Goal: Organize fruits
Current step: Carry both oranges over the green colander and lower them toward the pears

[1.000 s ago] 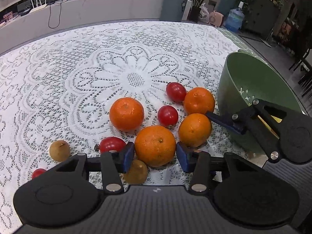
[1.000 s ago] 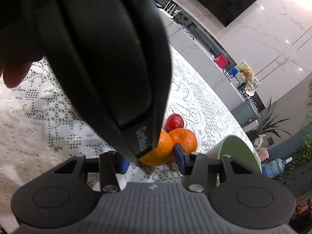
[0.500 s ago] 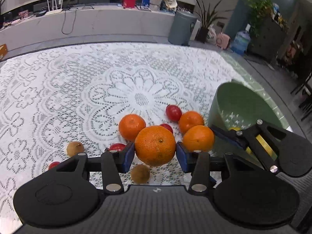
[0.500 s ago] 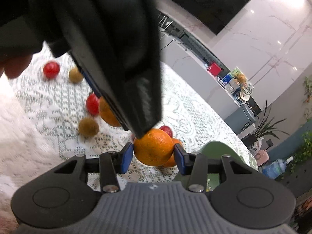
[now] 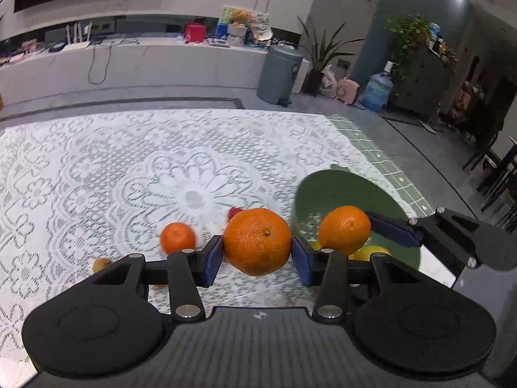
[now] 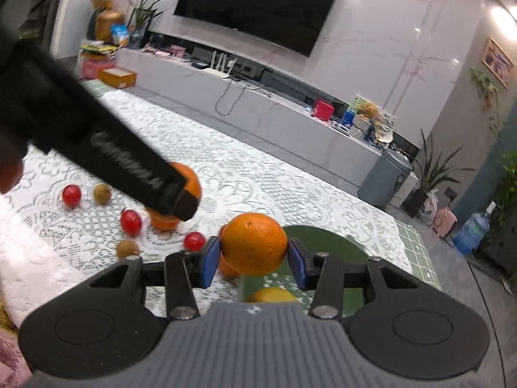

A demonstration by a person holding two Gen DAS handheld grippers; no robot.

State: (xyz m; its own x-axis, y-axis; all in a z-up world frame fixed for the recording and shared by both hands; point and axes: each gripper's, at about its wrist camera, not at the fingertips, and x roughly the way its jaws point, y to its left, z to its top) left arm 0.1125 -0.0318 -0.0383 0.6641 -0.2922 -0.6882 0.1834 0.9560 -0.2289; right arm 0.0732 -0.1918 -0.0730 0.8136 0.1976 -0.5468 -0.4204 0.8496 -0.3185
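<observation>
White lettering on my left gripper's body is too blurred to read. My left gripper (image 5: 257, 256) clamps one orange (image 5: 257, 242); my right gripper (image 6: 254, 261) clamps another orange (image 6: 254, 243), above the green bowl (image 6: 326, 242).

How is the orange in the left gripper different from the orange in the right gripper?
The left gripper holds the larger orange over the lace tablecloth. The right gripper holds the smaller orange, closer to the green bowl. Both are round, lifted, and clamped between blue pads.

I see a marble wall with a dark TV (image 6: 258, 9), a long grey console (image 5: 135, 64), a grey bin (image 5: 279, 74), potted plants (image 5: 323, 61), grey floor.
</observation>
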